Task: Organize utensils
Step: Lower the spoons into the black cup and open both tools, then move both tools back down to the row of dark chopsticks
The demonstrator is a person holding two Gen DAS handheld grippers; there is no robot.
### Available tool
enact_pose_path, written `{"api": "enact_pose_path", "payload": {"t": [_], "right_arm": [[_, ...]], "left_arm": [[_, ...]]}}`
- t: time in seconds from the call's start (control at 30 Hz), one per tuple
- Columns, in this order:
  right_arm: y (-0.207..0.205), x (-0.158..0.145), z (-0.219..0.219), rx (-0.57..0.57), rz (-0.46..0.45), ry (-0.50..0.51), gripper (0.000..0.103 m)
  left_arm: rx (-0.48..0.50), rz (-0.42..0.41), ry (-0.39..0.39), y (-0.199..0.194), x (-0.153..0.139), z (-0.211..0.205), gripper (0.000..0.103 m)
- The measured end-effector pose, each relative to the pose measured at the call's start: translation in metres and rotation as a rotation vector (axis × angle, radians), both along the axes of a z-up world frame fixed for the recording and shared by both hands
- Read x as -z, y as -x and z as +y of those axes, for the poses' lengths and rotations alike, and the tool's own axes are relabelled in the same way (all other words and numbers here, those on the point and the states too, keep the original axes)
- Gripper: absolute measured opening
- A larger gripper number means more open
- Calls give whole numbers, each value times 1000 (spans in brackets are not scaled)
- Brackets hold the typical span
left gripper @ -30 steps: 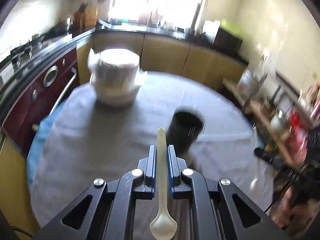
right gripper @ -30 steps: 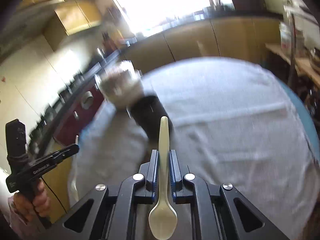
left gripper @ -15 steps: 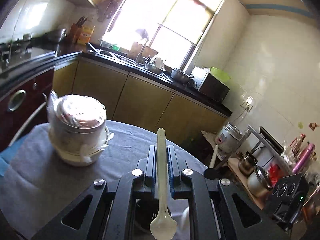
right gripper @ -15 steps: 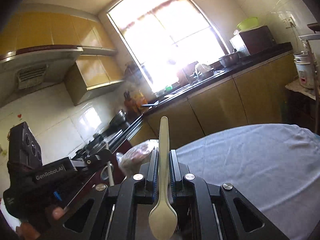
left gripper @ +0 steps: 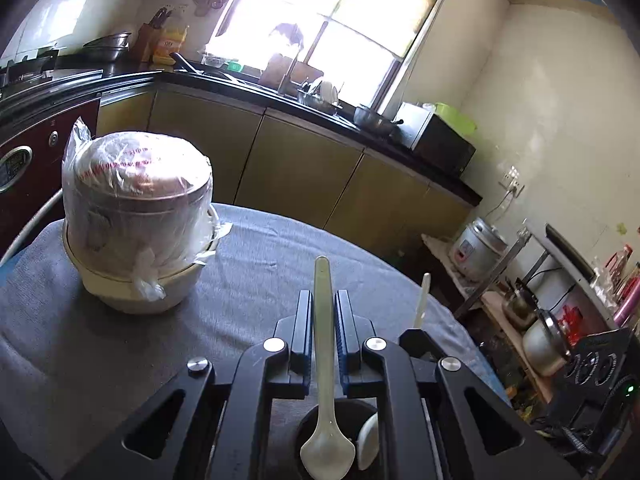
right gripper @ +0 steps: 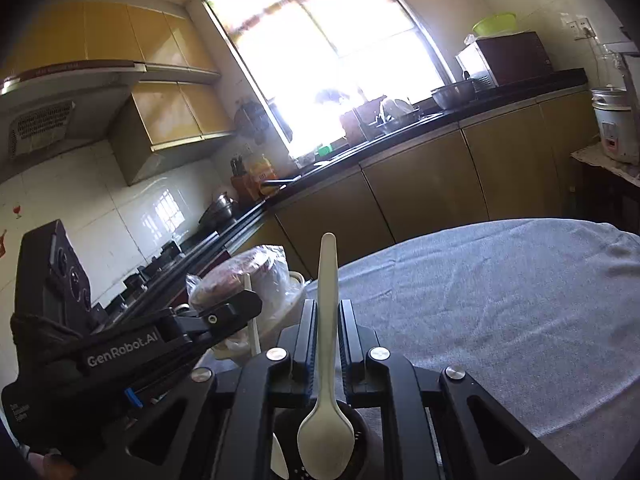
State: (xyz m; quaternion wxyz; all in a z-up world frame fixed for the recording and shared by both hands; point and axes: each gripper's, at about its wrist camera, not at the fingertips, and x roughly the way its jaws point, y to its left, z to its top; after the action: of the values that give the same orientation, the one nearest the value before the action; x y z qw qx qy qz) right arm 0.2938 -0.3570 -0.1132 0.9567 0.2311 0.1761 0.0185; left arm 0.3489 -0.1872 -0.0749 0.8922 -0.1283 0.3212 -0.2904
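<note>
My left gripper (left gripper: 323, 300) is shut on a pale plastic spoon (left gripper: 325, 380), handle pointing forward, bowl hanging back over a black utensil holder (left gripper: 308, 424) just below the jaws. My right gripper (right gripper: 326, 308) is shut on a second pale spoon (right gripper: 326, 400), bowl over the same black holder (right gripper: 360, 432). The right gripper and the handle of its spoon (left gripper: 422, 300) show at the right in the left wrist view. The left gripper (right gripper: 224, 312) shows at the left in the right wrist view.
A round table with a grey cloth (left gripper: 248, 272) holds a plastic-wrapped pot (left gripper: 136, 216) at its far left. Kitchen counters (left gripper: 304, 104) run behind. A rice cooker (left gripper: 478, 248) and shelves with bottles stand at the right.
Both grippers have come together over the black holder and tilted up from looking down at the table. Each still grips its spoon.
</note>
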Motion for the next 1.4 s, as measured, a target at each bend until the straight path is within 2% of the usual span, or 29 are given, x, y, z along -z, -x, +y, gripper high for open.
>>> {"api": "enact_pose_path", "payload": {"t": [0.2,0.37,0.47,0.6,0.67,0.73,0.77,0.87,1.0,1.1,1.23,1.4], "right_arm": [[6,4,-2,-18,20,9,14],[26,2,-3,-37,44,6,14],[54,-7,-7,-14,31,6,14],[104,-21,-12,12,11,-12,14],[130,-28,-9,15,27,5,14],[155,-31,-6,7,58,11,23],[166,-31,-4,6,67,15,24],[203,-28,4,12,114,32,26],[243,-15,15,10,171,7,26],[264,-3,27,2,229,-12,26],[283,8,39,-29,291,-38,26],[302,12,53,-69,325,-32,26]], "left_arm": [[16,14,-34,5,8,2,11],[37,-14,-54,30,-4,13,11],[37,-39,-71,48,-17,24,11],[35,-43,-52,90,-30,56,11],[31,-54,-79,112,-31,69,12],[18,-58,-130,141,-28,84,12],[13,-54,-148,153,-24,92,13],[-17,-4,-192,196,-9,117,15],[-54,95,-232,236,10,138,17],[-49,153,-263,261,23,145,23],[-57,183,-300,293,38,154,36],[-52,219,-321,320,52,161,37]]}}
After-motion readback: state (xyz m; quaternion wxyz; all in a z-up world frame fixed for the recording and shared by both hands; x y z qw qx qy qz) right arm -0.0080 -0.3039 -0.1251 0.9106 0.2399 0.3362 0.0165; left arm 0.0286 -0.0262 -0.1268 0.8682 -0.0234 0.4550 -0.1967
